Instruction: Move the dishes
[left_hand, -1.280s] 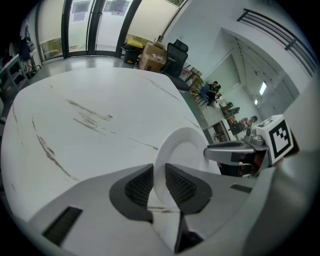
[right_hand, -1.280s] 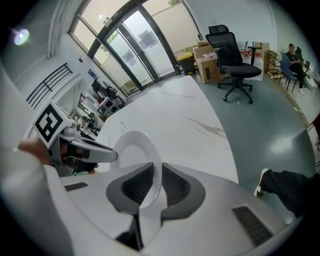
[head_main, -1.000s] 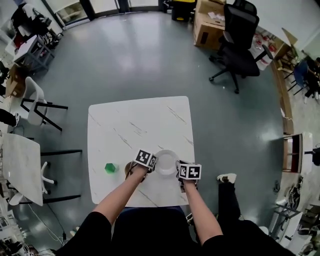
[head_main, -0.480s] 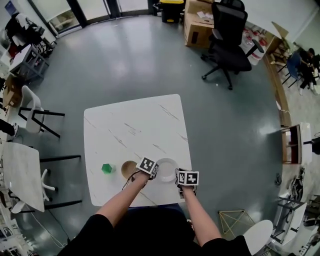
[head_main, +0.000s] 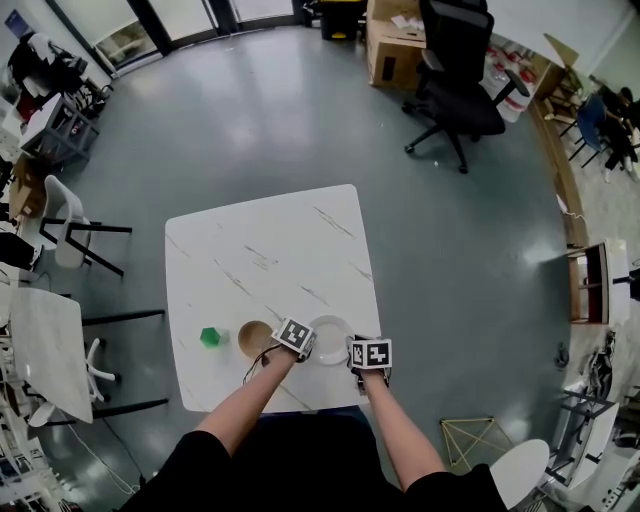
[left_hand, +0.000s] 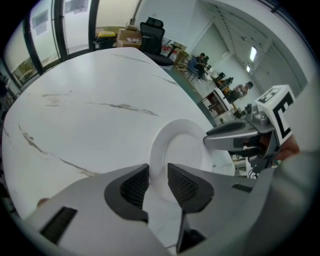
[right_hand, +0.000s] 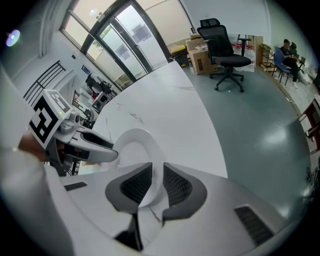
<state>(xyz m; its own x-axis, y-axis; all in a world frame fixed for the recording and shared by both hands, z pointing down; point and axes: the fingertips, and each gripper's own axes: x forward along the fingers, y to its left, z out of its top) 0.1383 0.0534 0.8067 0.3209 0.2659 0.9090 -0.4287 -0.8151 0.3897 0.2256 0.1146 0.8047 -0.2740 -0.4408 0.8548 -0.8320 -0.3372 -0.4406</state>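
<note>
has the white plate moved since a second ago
Yes. The white plate has come toward the near edge of the table: it was farther up than the green cube, now it lies level with it.

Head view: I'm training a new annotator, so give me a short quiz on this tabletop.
1. True or false: the green block lies left of the brown bowl, not touching it.
2. Which thing lies nearest the table right edge? A brown bowl, B white plate, C green block.
3. Fill in: the white plate rim stands between the jaws of the left gripper and the ___ gripper.
Key: 1 true; 2 B; 3 right gripper; both grippers' jaws have just been opening.
</note>
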